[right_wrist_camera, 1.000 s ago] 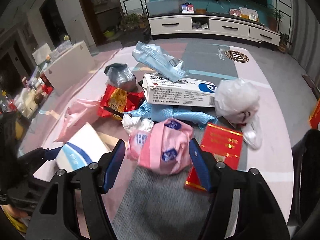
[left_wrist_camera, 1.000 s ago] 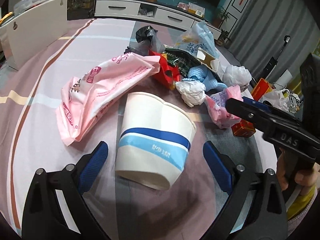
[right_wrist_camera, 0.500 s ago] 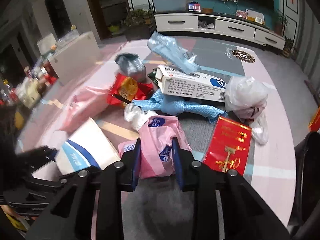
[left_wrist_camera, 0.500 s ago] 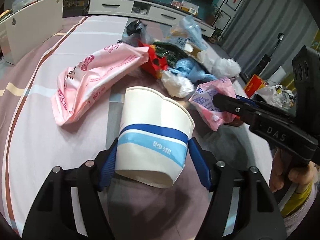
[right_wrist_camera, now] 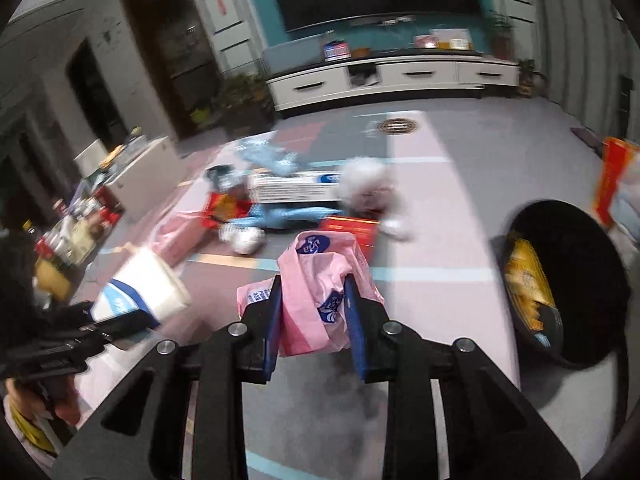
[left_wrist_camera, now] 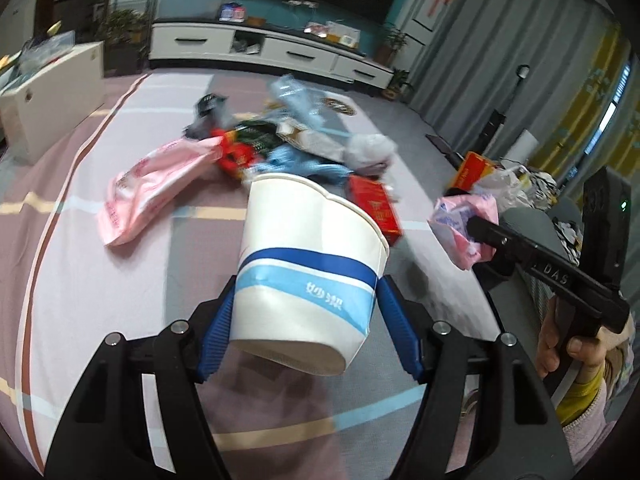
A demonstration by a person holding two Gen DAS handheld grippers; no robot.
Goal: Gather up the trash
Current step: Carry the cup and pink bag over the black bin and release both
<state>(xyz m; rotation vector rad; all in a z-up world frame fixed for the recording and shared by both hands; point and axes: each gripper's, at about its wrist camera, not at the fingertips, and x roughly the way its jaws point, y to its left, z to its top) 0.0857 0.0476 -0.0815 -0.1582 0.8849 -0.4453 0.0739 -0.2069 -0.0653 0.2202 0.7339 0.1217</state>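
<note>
My left gripper [left_wrist_camera: 308, 320] is shut on a white paper cup [left_wrist_camera: 308, 272] with blue bands, held tilted above the striped cloth. In the right wrist view that cup [right_wrist_camera: 140, 284] shows at the left. My right gripper [right_wrist_camera: 314, 304] is shut on a crumpled pink plastic bag [right_wrist_camera: 320, 280] with blue print, lifted off the surface. The same pink bag [left_wrist_camera: 464, 232] shows at the right of the left wrist view, pinched in the other gripper, which a hand [left_wrist_camera: 572, 348] holds.
A trash pile lies further back: a long pink wrapper [left_wrist_camera: 156, 184], red packets [left_wrist_camera: 372, 204], a blue cloth [right_wrist_camera: 288, 216], a white box [right_wrist_camera: 296, 188] and a white plastic bag [right_wrist_camera: 368, 188]. A black bin [right_wrist_camera: 568, 280] with yellow wrappers stands at the right.
Both grippers closed, the left on the paper cup and the right on the pink bag. Both then lifted their loads off the cloth, and the right one swung toward the black bin.
</note>
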